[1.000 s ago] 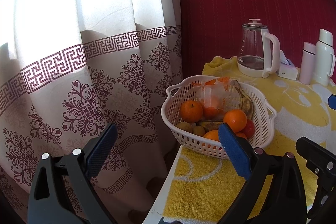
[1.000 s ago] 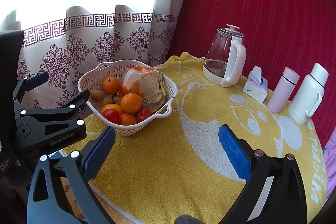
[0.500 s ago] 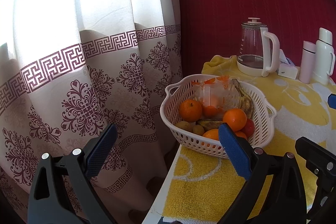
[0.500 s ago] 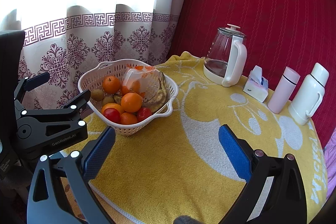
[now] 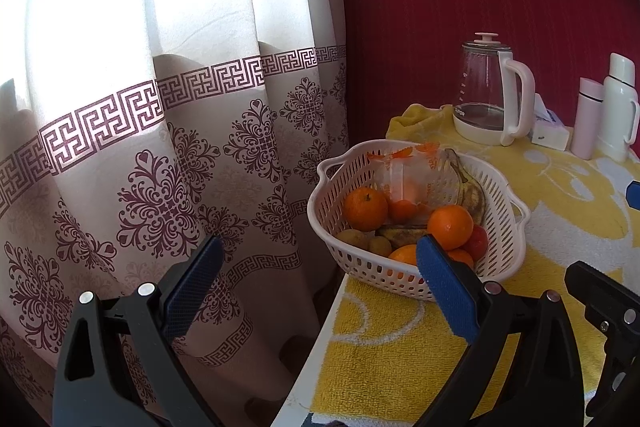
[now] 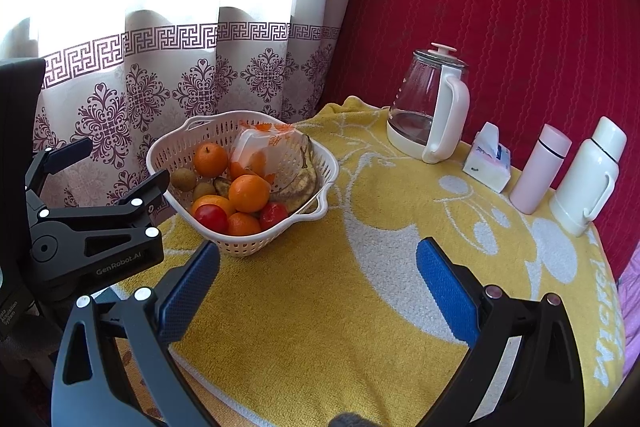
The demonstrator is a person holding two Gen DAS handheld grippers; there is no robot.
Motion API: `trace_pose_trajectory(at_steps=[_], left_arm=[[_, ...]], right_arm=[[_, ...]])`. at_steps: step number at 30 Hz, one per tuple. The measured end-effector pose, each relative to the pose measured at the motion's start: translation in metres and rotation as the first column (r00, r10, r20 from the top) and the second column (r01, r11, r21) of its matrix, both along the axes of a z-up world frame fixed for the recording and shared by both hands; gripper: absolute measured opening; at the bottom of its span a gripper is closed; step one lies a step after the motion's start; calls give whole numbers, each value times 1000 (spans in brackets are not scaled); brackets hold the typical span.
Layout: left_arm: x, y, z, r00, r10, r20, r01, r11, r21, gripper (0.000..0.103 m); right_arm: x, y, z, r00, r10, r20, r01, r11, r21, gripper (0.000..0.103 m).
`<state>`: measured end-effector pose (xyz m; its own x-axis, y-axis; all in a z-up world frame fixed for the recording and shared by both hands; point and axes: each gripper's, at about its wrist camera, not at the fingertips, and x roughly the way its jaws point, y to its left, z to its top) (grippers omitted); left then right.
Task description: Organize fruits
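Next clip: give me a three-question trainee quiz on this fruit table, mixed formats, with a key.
1. True or false: the left gripper holds an orange.
2. What stands nearest the glass kettle on the yellow towel? A) tissue pack B) pink bottle C) white flask
3. Fill in: the bananas lie in the white ____.

Key: 1 false, both grippers, right gripper too, are open and empty; 2 A; 3 basket.

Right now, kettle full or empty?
Empty: the kettle has clear glass walls with no waterline showing, lid on, standing upright on the yellow towel.
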<state>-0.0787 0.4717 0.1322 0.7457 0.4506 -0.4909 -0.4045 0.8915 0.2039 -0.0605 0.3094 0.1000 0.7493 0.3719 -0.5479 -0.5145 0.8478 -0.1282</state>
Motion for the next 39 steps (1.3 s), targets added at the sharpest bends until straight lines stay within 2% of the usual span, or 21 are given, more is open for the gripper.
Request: trace_pose_trajectory(at_steps=[12, 18, 21, 30, 39], left_arm=[[1, 0, -1, 1000, -2, -7, 2, 1000, 0, 99], [1, 0, -1, 1000, -1, -6, 1, 1000, 0, 99], [1, 0, -1, 1000, -1, -6, 1, 1000, 0, 99], [2, -2, -3, 1000, -7, -11, 7, 1000, 4, 99], [2, -1, -3, 1000, -6, -12, 6, 1000, 2, 99]], right_arm=[[1, 0, 0, 1000, 6, -4, -6, 1000, -1, 98], [-2, 0, 1, 1000, 11, 22, -10, 1000, -10, 98], [-3, -1, 2, 999, 0, 34, 0, 1000, -10, 98], [7, -7, 2, 1000, -31, -7, 31, 1000, -5, 98], [8, -7, -1, 995, -97, 25, 99, 994, -50, 98]])
